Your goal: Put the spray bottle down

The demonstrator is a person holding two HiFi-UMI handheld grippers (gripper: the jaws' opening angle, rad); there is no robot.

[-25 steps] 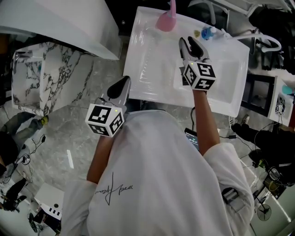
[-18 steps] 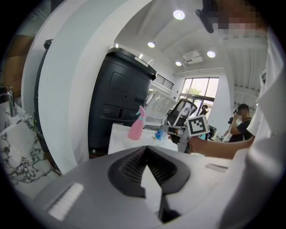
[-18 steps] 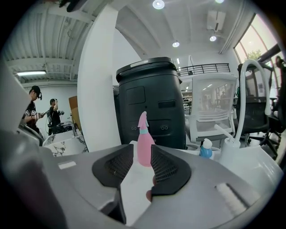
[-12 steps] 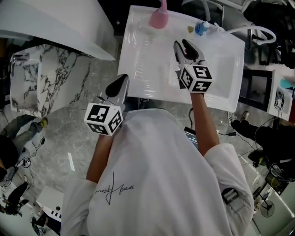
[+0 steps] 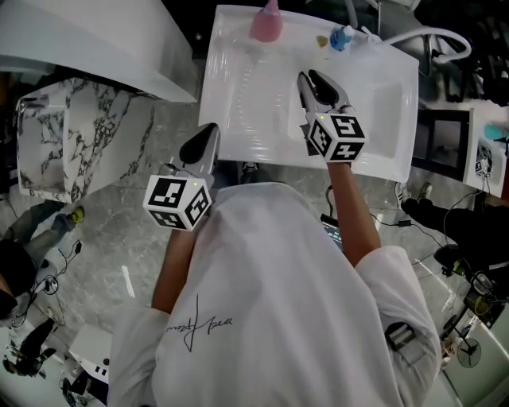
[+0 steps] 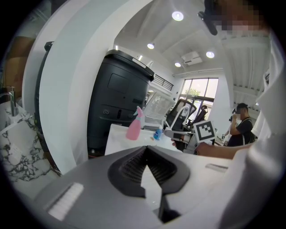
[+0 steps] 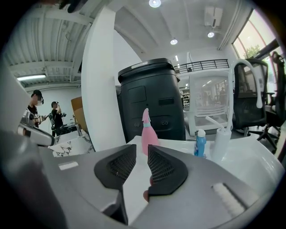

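Both jaws of your right hand-held gripper [image 5: 312,79] are closing with nothing between them, at 5 o'clock from the pink spray bottle [image 5: 266,24], which stands upright on the white worktop [image 5: 238,119]. Your left hand-held gripper [image 5: 208,131] is closed and empty.

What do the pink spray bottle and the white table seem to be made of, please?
Pink spray bottle: probably plastic, judging by its smooth, evenly coloured body and moulded nozzle.
White table: perhaps glossy laminate or plastic, since soft light streaks reflect on its top. The exact material stays unclear.
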